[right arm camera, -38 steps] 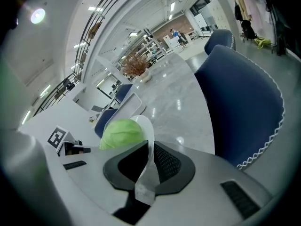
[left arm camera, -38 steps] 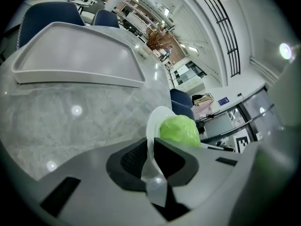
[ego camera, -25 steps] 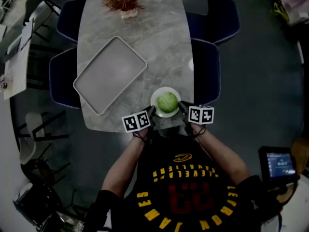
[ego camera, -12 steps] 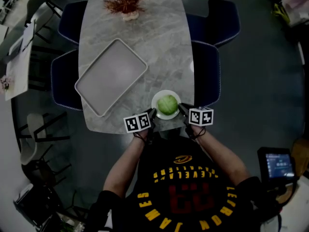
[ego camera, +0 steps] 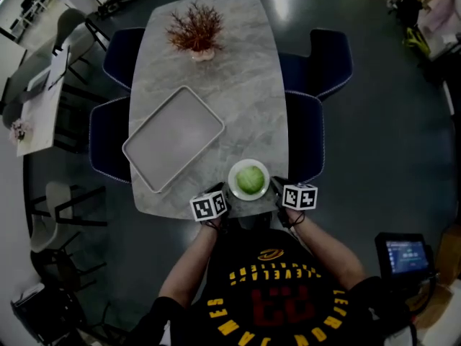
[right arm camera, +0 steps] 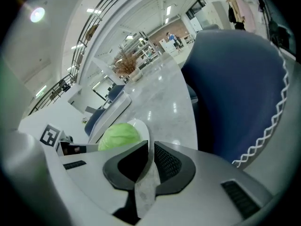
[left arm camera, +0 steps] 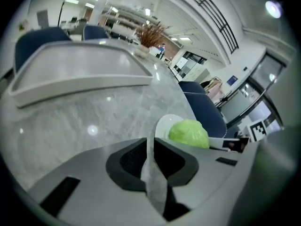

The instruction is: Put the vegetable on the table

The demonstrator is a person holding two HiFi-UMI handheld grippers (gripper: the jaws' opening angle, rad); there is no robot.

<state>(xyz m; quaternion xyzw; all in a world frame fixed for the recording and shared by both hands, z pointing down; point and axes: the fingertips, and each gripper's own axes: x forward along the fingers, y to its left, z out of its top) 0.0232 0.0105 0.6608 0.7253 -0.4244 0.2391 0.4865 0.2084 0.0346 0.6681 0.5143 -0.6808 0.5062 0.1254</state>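
Grey marble table [ego camera: 238,85] | round white plate [ego camera: 263,170] is clamped at its rim: left gripper [ego camera: 225,192] 9 o'clock, right gripper [ego camera: 275,186] 3 o'clock | leafy green cabbage [ego camera: 250,179] judged light, roll-prone; plate fragile, best kept level

A pale rectangular tray [ego camera: 173,137] lies empty and skewed on the surface [ego camera: 252,85], at about 10 o'clock from the head view's centre; the left gripper view shows its raised rim [left arm camera: 80,69]. At 12 o'clock, near the far end, stands a dried reddish plant [ego camera: 194,29] in a small pale pot. Four dark blue chairs flank the long sides: two at 9 to 11 o'clock [ego camera: 108,139] [ego camera: 121,55] and two at 1 to 3 o'clock [ego camera: 333,58] [ego camera: 306,132]. The nearest fills the right gripper view with white zigzag stitching [right arm camera: 244,88]. A lit screen [ego camera: 405,253] sits at 4 o'clock, a white desk [ego camera: 39,96] at 9 o'clock.
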